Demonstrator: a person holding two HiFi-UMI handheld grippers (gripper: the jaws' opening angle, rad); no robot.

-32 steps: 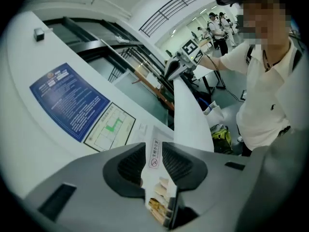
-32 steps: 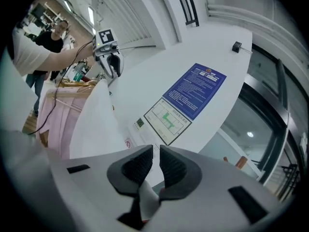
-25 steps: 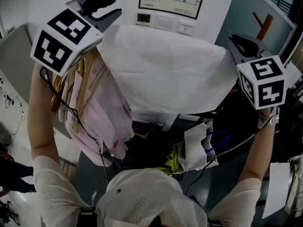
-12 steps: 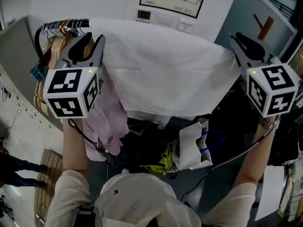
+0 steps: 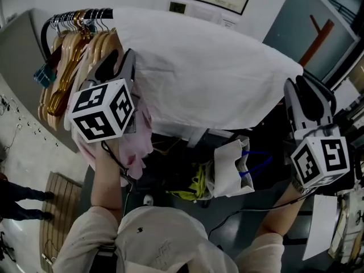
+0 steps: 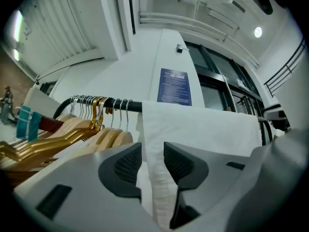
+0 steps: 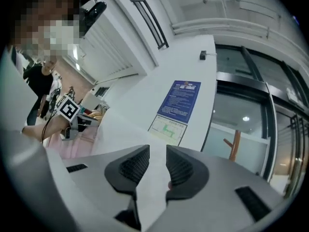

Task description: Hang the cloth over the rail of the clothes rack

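Note:
A white cloth (image 5: 210, 73) lies draped over the black rail (image 5: 85, 15) of the clothes rack, hanging down on my side. My left gripper (image 5: 120, 58) is at the cloth's left edge. In the left gripper view its jaws (image 6: 152, 153) are opening, and the cloth's edge (image 6: 203, 129) hangs in the gap with no pad pressing on it. My right gripper (image 5: 301, 87) is at the cloth's right end. Its jaws (image 7: 158, 158) are opening too, with the cloth (image 7: 111, 139) loose between them.
Wooden and gold hangers (image 5: 68, 61) crowd the rail's left end (image 6: 113, 103), with a pink garment (image 5: 136, 147) below them. A white bag with blue handles (image 5: 230, 166) sits under the rack. A wooden coat stand (image 5: 315, 38) is at the back right, and a person's legs (image 5: 17, 201) at far left.
Both grippers have dropped lower and drawn back toward me from the cloth's upper corners. Their jaws have parted. The cloth stays draped over the rail.

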